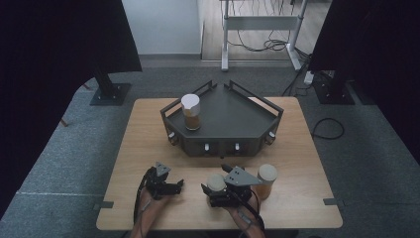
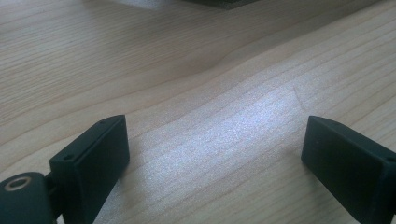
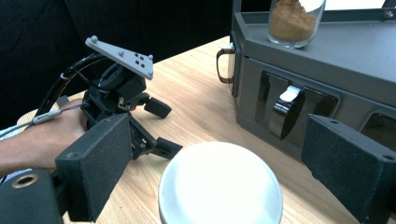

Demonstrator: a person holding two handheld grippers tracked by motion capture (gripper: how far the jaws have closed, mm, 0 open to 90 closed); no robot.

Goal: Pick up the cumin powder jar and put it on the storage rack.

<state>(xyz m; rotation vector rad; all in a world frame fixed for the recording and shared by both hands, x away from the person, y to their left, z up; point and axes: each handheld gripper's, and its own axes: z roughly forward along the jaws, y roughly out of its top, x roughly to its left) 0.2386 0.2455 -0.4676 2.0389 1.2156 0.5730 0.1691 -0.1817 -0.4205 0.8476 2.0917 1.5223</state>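
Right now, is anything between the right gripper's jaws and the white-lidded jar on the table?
Nothing visible. The white-lidded jar sits between the right gripper's open jaws, with a gap on each side and no pad touching it.

Matt pale wood table point(image 2: 196, 70), smooth white lid point(image 3: 219, 184), dark matt metal tray point(image 1: 233, 124)

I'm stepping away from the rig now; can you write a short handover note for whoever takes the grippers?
Left gripper: open, holding nothing, low over the bare table.
Right gripper: jaws either side of a white-lidded jar, not pressing on it yet.
Second jar: on the table just right of that gripper.
Third jar: upright on the dark tray.
Done: one jar is on the tray.
Left, probably: grip the jar between the jaws, move it to the tray, then the other.
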